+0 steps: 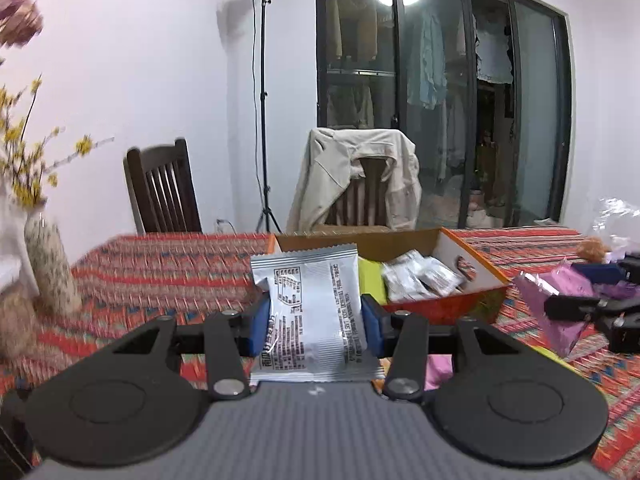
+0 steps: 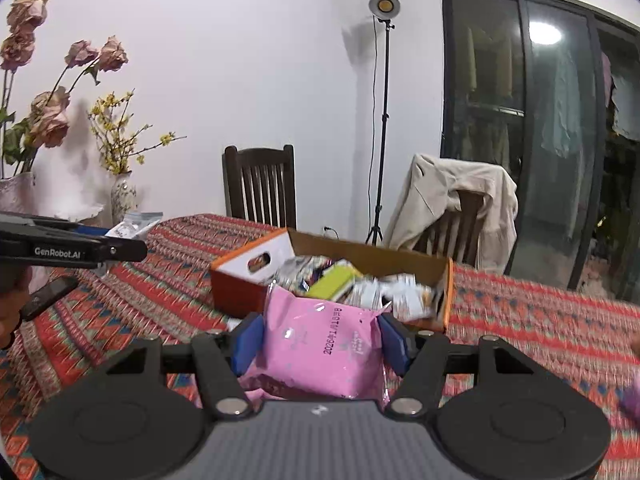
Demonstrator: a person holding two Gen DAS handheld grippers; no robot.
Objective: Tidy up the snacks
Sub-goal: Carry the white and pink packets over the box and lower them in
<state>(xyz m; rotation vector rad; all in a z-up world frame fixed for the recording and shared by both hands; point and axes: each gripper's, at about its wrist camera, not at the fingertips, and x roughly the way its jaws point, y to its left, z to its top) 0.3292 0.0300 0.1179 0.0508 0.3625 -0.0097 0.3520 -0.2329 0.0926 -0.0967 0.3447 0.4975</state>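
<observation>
A silver snack packet (image 1: 314,312) with black print stands upright between the blue pads of my left gripper (image 1: 314,320), which is shut on it above the table. My right gripper (image 2: 318,342) is shut on a pink snack packet (image 2: 320,352). Ahead of both lies an orange cardboard box (image 1: 472,280) (image 2: 240,284), open on top and holding several packets. From the left wrist view, the right gripper (image 1: 576,308) with its pink packet (image 1: 556,300) shows at the right. In the right wrist view, the left gripper's body (image 2: 72,248) and its silver packet (image 2: 132,226) show at the far left.
A red patterned cloth (image 2: 540,320) covers the table. Vases of flowers (image 2: 122,196) (image 1: 50,264) stand at the left. Two dark chairs (image 2: 260,184), one draped with a beige jacket (image 1: 356,176), and a lamp stand (image 1: 264,100) are behind the table. Clear wrapping (image 1: 616,220) lies far right.
</observation>
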